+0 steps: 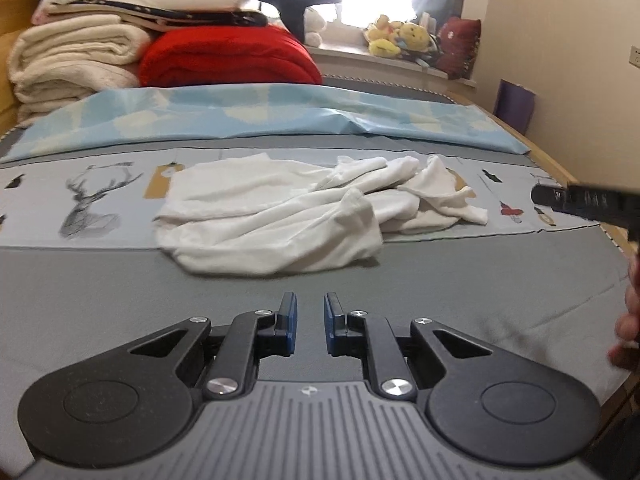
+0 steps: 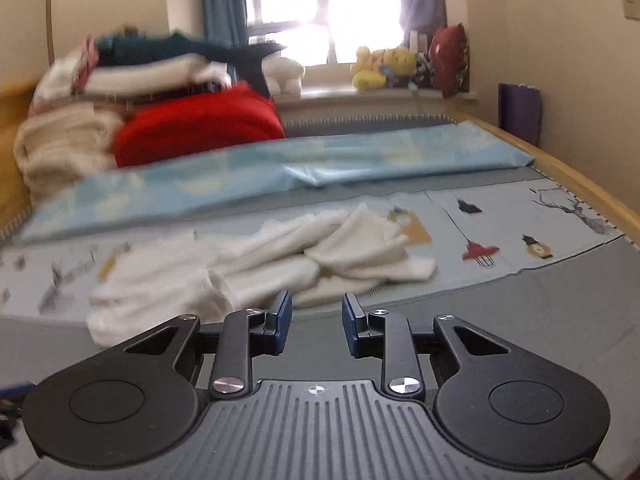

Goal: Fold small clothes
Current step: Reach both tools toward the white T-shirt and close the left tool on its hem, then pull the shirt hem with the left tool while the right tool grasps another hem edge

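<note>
Across the middle of the bed [image 1: 100, 280], on its printed sheet, a soft white garment [image 1: 280, 216] lies crumpled in loose folds. Both the left gripper [image 1: 310, 324] and right gripper [image 2: 316, 322] hover just short of its near edge, jaws narrowly parted with nothing between them. Motion blur smears the garment's left part in the right wrist view.

A home bedroom: a bed [image 1: 120, 280] with stacked blankets [image 1: 72, 60], plush toys [image 1: 396, 36] (on the windowsill).
</note>
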Available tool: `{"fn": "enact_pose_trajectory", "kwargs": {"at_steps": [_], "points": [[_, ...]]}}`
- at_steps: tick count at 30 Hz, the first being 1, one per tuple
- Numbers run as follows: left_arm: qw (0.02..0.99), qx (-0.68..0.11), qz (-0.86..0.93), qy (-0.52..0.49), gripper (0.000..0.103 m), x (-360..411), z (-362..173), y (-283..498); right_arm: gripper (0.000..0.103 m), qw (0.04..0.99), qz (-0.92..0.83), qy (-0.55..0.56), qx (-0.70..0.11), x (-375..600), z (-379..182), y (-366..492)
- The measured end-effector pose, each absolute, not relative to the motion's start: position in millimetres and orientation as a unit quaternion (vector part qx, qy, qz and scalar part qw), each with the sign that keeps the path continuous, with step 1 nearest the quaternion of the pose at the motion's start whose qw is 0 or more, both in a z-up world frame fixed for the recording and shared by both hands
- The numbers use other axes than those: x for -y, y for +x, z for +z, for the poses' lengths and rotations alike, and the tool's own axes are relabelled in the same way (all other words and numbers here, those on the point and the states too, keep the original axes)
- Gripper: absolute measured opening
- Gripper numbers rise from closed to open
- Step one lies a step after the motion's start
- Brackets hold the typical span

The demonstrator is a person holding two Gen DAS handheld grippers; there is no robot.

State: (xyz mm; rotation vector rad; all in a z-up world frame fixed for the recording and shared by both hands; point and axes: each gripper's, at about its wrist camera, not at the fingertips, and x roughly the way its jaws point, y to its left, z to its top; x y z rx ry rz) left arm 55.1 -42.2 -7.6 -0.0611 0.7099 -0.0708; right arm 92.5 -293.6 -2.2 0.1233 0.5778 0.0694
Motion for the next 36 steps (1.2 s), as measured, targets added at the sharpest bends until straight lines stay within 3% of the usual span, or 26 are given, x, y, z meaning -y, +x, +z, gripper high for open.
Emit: {"fn": "enact_pose_trajectory", "kwargs": {"at_steps": [7, 8, 11, 14, 16, 18, 19, 20, 22, 26, 36], "points": [[0.936, -0.348, -0.05, -0.019, 0.017, 74, -9, 162, 0.029, 0.954, 0.038, 0.078, -0.288, 309, 1, 108], [0.935, -0.351, -0.051, -0.021, 0.02, 81, -12, 181, 0.029, 0.951, 0.038, 0.083, -0.295, 312, 1, 111], [0.931, -0.363, -0.041, -0.024, 0.058, 98, -26, 226, 0.029, 0.947, 0.036, 0.086, -0.309, 322, 2, 115], [0.923, -0.381, -0.032, -0.035, 0.061, 107, -44, 261, 0.029, 0.942, 0.023, 0.083, -0.325, 330, 0, 121], [0.915, -0.401, -0.028, -0.037, 0.057, 109, -58, 277, 0.029, 0.941, 0.016, 0.085, -0.327, 336, 0, 123], [0.902, -0.43, -0.023, -0.026, 0.018, 106, -71, 287, 0.029, 0.942, 0.012, 0.085, -0.324, 342, 2, 124], [0.897, -0.441, -0.024, -0.02, 0.017, 103, -76, 287, 0.029, 0.942, 0.011, 0.086, -0.325, 343, 3, 124], [0.897, -0.442, -0.03, -0.015, 0.003, 98, -76, 283, 0.029, 0.943, 0.011, 0.085, -0.321, 345, 4, 124], [0.898, -0.437, -0.055, 0.005, 0.004, 86, -71, 264, 0.029, 0.944, 0.013, 0.082, -0.319, 346, 5, 125], [0.896, -0.428, -0.103, 0.064, 0.004, 53, -56, 203, 0.015, 0.943, 0.017, 0.085, -0.32, 346, 6, 126], [0.857, -0.469, -0.196, 0.084, 0.004, -69, -40, 55, 0.013, 0.944, 0.016, 0.066, -0.324, 328, 2, 108]]}}
